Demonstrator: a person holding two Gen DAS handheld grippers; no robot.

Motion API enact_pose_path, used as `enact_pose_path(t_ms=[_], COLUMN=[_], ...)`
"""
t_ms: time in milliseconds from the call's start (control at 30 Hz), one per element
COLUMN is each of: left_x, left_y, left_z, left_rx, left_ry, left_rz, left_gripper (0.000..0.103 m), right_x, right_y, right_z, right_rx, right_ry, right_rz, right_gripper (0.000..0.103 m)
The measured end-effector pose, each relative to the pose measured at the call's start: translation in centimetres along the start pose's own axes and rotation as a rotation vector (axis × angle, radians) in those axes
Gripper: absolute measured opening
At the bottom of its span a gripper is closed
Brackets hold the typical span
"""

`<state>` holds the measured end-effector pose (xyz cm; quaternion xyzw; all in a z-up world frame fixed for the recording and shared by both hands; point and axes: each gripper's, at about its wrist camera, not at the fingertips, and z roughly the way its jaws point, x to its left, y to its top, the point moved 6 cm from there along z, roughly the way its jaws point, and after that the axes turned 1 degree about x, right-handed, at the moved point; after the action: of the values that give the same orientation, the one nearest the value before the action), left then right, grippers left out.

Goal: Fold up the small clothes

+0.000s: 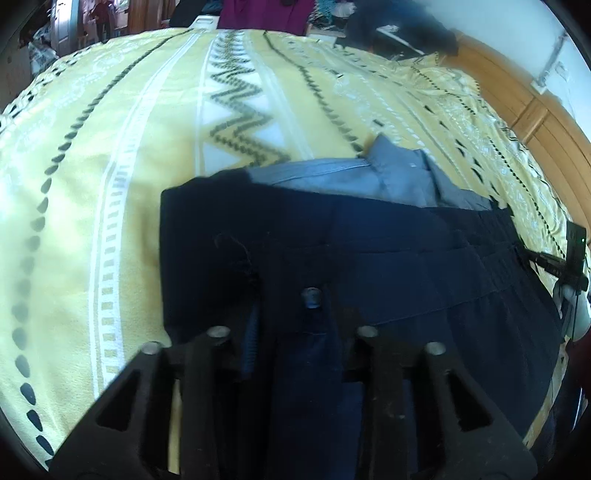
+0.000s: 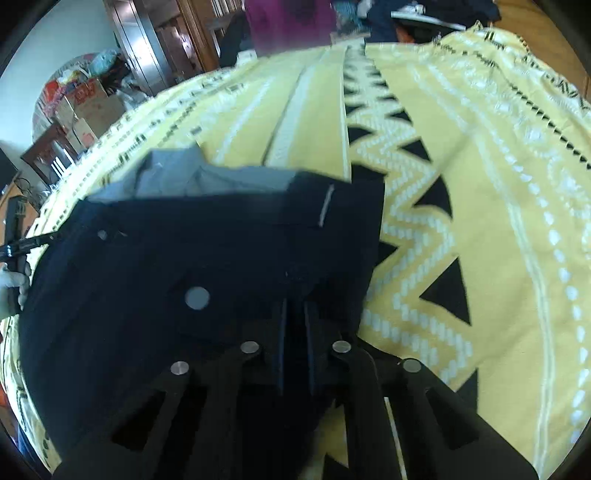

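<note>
Dark navy shorts lie spread on a yellow patterned bedspread, over the near part of a folded grey-blue shirt. My left gripper is shut on the near edge of the shorts. In the right wrist view the same shorts fill the lower left, with the grey shirt beyond them. My right gripper is shut on a fold of the shorts at their right edge. The other gripper shows at each view's side edge.
The bedspread stretches far ahead and to the sides. A magenta garment and dark clothes lie at the bed's far end. A wooden bed frame runs along the right. Boxes and furniture stand beyond the bed's left side.
</note>
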<state>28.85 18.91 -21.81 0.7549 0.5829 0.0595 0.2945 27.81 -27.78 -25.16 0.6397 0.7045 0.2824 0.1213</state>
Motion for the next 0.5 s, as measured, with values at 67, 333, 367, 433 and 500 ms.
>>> enact_pose_path(t_ms=[67, 333, 367, 433, 500], left_x=[-0.9, -1.0, -1.0, -0.6, -0.3], left_y=[0.2, 2.5, 3.0, 4.1, 5.0], left_z=[-1.7, -7.1, -7.1, -7.5, -7.7], left_rx=[-0.045, -0.173, -0.175, -0.192, -0.215], left_ry=[0.024, 0.044, 0.045, 0.021, 0.029], left_rz=[0.025, 0.027, 0.029, 0.005, -0.01], left_gripper=[0.019, 0.009, 0.009, 0.008, 0.008], right_x=[0.8, 2.7, 2.8, 2.9, 2.8], right_y=[0.6, 4.0, 4.8, 6.0, 7.2], right_z=[-2.3, -8.1, -8.4, -8.6, -8.8], right_rx=[-0.06, -0.198, -0.212, -0.229, -0.243], right_ry=[-0.002, 0.018, 0.021, 0.03, 0.029], right_rz=[-0.018, -0.071, -0.075, -0.074, -0.083], right_gripper=[0.008, 0.007, 0.007, 0.006, 0.006])
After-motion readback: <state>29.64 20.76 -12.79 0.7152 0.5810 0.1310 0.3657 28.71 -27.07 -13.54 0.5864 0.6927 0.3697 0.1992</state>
